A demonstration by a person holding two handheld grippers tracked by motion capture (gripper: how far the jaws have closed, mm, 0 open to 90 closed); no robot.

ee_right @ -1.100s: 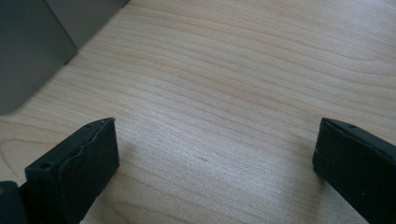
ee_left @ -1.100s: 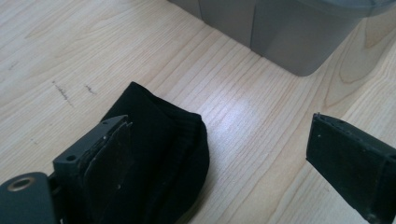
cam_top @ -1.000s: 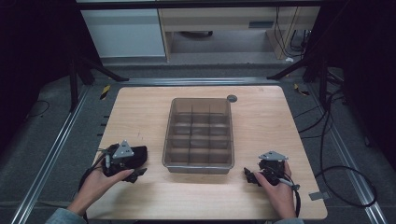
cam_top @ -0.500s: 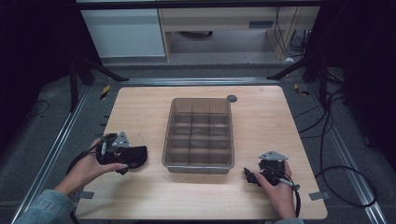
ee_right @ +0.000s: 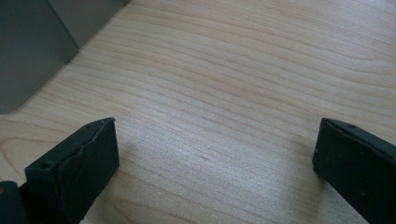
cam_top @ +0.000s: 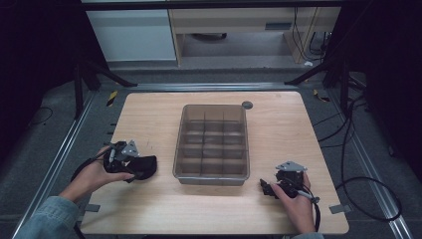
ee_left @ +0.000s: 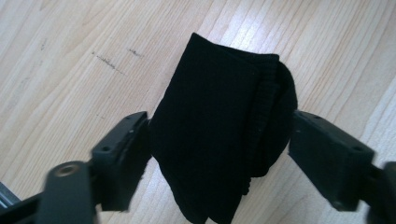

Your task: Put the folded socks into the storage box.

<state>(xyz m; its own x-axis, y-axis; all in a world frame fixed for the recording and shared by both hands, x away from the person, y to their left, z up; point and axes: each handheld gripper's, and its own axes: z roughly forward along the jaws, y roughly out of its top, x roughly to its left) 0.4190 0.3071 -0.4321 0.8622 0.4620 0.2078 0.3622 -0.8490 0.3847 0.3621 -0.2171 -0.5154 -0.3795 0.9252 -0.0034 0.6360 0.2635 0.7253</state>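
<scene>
A folded black sock (ee_left: 219, 140) sits between the jaws of my left gripper (ee_left: 219, 149). The jaws have just been closing, and both pads now touch the sock's sides. In the high view this gripper (cam_top: 141, 167) is at the table's left, pointing right toward the tray, with the sock (cam_top: 147, 166) at its tip. My right gripper (ee_right: 215, 158) stands open over bare wood with nothing between its jaws. In the high view it (cam_top: 264, 187) rests near the front right, just off the tray's near right corner.
A clear grey tray (cam_top: 244, 172) with several empty compartments stands in the middle of the wooden table (cam_top: 149, 114); its corner (ee_right: 32, 51) shows in the right gripper view. A small dark disc (cam_top: 247, 105) lies behind the tray. Cables (cam_top: 358, 184) trail off the right edge.
My left hand has shifted a little away from the front edge, and the sock went with it. Its jaws have come in against the sock. The right hand has stayed put.
</scene>
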